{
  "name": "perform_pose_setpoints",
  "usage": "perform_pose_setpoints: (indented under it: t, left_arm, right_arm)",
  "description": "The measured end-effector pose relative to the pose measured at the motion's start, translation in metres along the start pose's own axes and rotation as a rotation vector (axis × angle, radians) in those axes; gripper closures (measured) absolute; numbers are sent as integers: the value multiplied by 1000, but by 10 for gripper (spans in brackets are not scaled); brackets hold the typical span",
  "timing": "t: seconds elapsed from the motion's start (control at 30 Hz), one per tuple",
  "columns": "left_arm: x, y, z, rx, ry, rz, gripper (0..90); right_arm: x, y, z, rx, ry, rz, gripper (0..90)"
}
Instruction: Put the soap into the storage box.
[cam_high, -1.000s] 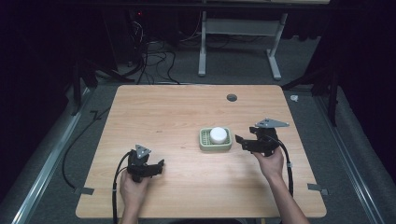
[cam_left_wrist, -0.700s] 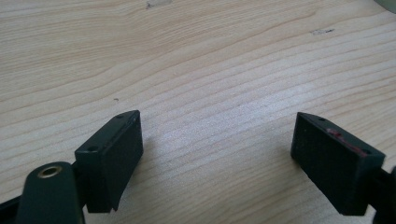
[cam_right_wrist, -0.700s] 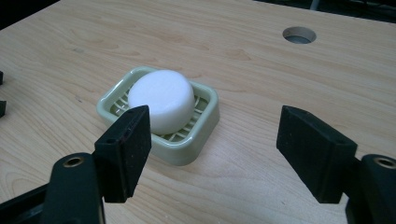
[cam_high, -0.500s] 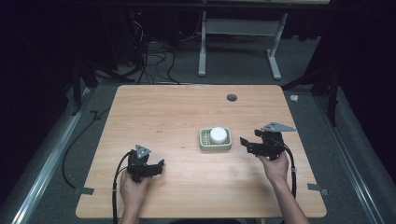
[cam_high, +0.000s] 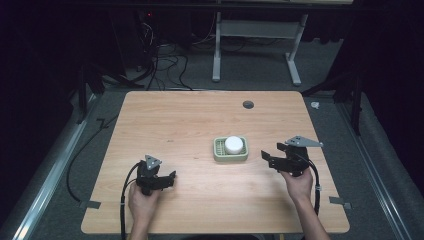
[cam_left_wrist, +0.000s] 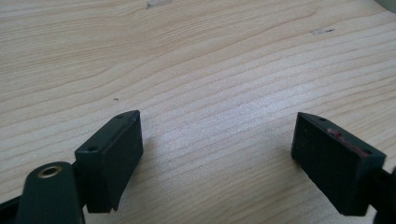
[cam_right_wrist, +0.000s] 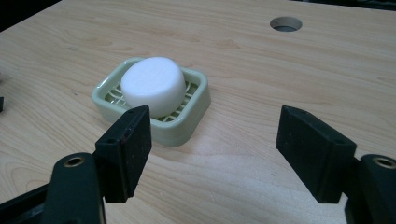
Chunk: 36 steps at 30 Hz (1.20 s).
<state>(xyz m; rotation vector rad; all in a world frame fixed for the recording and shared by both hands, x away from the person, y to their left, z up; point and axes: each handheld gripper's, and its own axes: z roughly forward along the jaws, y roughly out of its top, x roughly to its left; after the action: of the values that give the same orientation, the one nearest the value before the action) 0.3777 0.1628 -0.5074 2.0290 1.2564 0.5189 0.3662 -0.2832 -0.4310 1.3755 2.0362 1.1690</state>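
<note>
At centre of the worktop (cam_high: 190, 125) sits our white soap (cam_high: 233, 144) in its green dish (cam_high: 218, 155). Our right gripper (cam_high: 269, 156), spread and empty, waits at the dish's three o'clock (aimed for reaching); the left gripper (cam_high: 169, 179), spread too, rests at seven o'clock.

Lab: wooden table (cam_high: 190, 120) in dark-curtained room, cables (cam_high: 160, 65) on floor.

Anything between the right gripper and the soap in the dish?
Nothing visible. The right gripper faces the white soap in the green dish across bare table; its jaws stand apart with nothing between them. The left gripper is off to the side.
</note>
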Motion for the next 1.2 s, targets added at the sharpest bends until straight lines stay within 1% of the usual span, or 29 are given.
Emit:
perform_pose_setpoints:
  t: [0.33, 0.7, 1.03, 1.2]
  left_arm:
    - [0, 0, 0, -2, 0, 0, 171]
    - [0, 0, 0, 0, 0, 0, 171]
    - [0, 0, 0, 0, 0, 0, 171]
    - [0, 0, 0, -1, 0, 0, 171]
  right_arm:
    - [4, -6, -2, -8, 8, 6, 276]
    - [6, -16, -5, -3, 10, 12, 277]
    - [8, -24, -4, 3, 15, 30, 279]
    - [11, -26, -2, 10, 20, 21, 280]
